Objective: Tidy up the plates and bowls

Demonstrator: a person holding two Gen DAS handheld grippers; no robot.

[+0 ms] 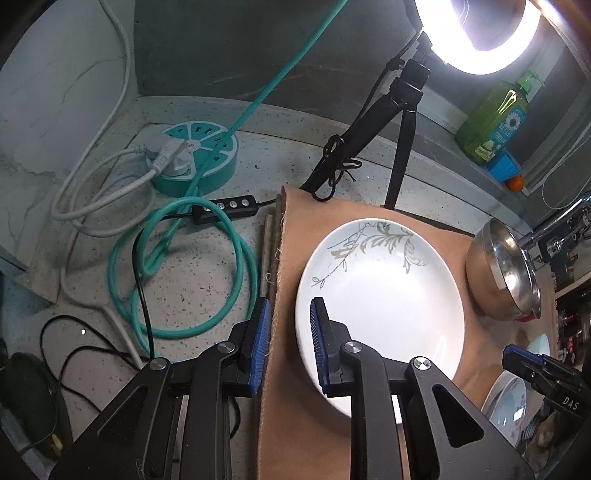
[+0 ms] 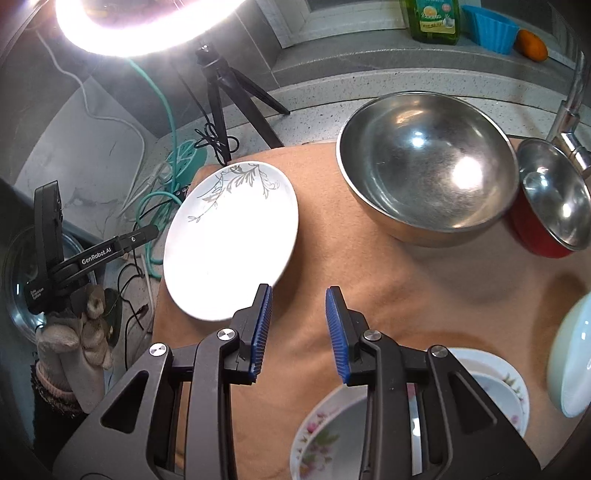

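Left tongs narrowly parted, empty, straddling near rim of leaf-pattern plate on tan cloth; right tongs opening, empty, above cloth. Close on rim only, lift level, keep clear of steel bowl

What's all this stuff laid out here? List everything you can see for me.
leaf-pattern plate: one, white, left on the brown cloth
steel bowl: one large, silver, at the back of the cloth
red-sided pot: one, steel inside, right of the steel bowl
floral dishes: at least two, white, near edge of the cloth
pale bowl: one, light blue, far right
ring light: one, lit, on a black tripod
round power strip: one, teal, left on the counter
soap bottle: one, green, back ledge
left gripper: black, blue pads, empty
right gripper: same, jaws opening, empty
gloved hand: one, beige
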